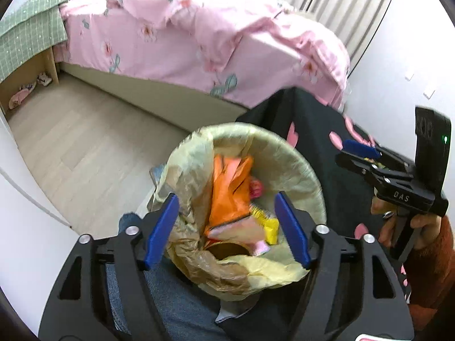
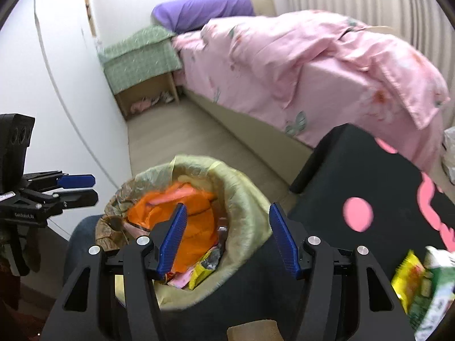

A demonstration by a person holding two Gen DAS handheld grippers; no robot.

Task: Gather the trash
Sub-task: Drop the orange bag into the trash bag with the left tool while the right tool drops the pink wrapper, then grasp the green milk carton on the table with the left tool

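Trash bin (image 1: pixel 298 167), orange wrapper (image 1: pixel 230 196) inside

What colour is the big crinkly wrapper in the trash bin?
Bright orange. The wrapper lies in the bin, clearest in the left wrist view.

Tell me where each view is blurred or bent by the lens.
Left wrist view: the orange wrapper in the bin is motion-smeared, and the bed bows with the fisheye. Right wrist view: the yellow packet at the lower right is blurred, and the wall edge curves.
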